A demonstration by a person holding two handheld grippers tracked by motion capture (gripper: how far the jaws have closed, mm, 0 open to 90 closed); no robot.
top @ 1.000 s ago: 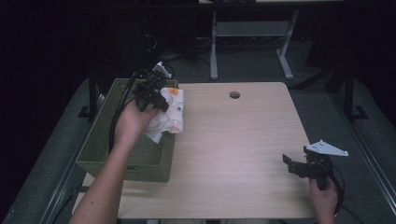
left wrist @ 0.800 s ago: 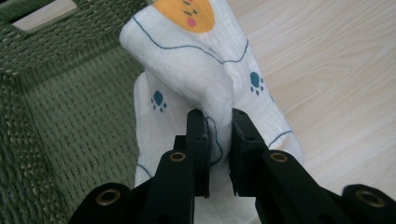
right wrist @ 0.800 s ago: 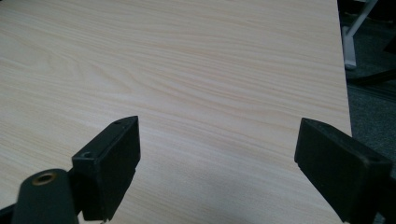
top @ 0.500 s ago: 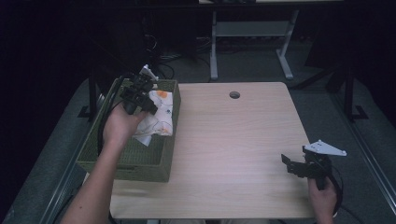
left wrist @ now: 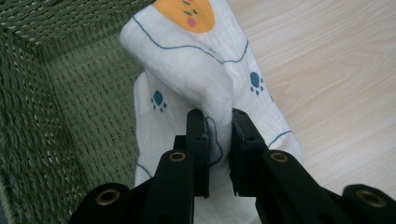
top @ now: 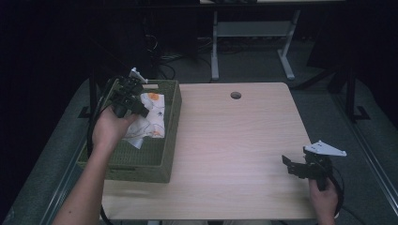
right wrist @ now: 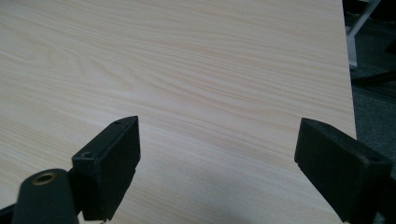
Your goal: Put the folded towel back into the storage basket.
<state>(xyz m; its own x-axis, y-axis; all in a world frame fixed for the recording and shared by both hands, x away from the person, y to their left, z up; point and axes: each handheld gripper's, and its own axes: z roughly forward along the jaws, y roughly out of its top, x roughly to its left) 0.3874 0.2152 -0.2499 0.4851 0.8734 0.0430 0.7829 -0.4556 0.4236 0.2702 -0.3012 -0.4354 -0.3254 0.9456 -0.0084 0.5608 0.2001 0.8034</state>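
Note:
A white cloth (top: pixel 151 119) printed with blue paw marks and an orange face (left wrist: pixel 187 70) hangs over the green woven basket (top: pixel 141 166) at the table's left edge. My left gripper (top: pixel 141 108) is shut on a fold of that cloth (left wrist: pixel 218 128), holding it over the basket's inside. Its lower end droops into the basket. At the table's near right corner my right gripper (top: pixel 293 165) (right wrist: pixel 217 158) stands open above bare wood, with nothing between its jaws.
The light wooden table (top: pixel 234 140) has a round cable hole (top: pixel 235 95) near its far edge. The basket juts past the table's left side. Dark floor, cables and a white desk frame (top: pixel 248 33) lie beyond the table.
My left gripper has carried the cloth leftward, from above the basket's right rim to over its inside. The right gripper has stayed put.

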